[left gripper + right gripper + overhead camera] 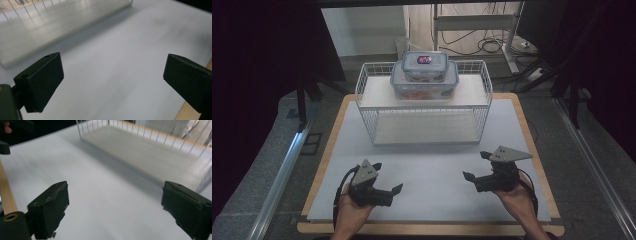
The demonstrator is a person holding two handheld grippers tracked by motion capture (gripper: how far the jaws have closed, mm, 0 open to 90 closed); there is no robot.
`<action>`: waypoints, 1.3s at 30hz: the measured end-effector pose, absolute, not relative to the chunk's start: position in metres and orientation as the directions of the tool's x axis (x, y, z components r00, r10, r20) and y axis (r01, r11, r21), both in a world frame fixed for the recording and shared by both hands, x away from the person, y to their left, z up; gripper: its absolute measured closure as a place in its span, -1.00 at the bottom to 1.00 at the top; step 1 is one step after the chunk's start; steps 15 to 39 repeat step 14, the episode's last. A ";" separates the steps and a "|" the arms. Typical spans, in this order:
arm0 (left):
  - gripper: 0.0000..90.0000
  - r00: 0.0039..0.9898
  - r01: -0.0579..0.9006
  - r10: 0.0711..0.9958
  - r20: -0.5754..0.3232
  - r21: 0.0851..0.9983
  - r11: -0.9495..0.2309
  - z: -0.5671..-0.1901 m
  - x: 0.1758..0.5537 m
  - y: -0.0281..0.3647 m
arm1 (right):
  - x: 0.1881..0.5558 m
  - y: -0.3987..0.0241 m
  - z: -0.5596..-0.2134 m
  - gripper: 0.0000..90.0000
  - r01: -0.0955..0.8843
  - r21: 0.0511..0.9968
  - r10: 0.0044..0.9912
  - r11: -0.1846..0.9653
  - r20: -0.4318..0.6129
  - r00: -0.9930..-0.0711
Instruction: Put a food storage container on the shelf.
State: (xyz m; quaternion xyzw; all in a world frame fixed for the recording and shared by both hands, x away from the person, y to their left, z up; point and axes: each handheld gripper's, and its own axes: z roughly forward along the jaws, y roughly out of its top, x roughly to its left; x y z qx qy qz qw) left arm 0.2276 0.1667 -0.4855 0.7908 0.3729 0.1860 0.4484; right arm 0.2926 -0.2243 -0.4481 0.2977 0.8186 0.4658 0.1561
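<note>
Two clear lidded food containers are stacked on the top shelf of a white wire rack (367,92): a smaller container (425,65) sits on a larger container (424,86). My left gripper (387,177) hovers low over the white mat (432,170) at the front left, jaws wide apart and empty. At the front right my right gripper (477,166) is also open, with nothing between its jaws. In the left gripper view the left gripper (112,77) faces the mat with the rack's lower shelf (50,25) beyond. The right gripper (115,207) looks toward the lower shelf (150,152).
The mat lies on a wooden tabletop (532,150) whose edge shows around it. The rack stands at the back middle. Metal rails (282,175) run along both sides of the table. Desk legs and cables (492,45) lie on the floor behind.
</note>
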 end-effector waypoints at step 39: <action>-0.98 0.620 0.424 0.781 0.074 0.807 -0.412 -0.520 0.223 0.168 | 0.280 -0.240 -0.495 -0.93 0.399 0.765 0.655 0.506 -0.040 -0.755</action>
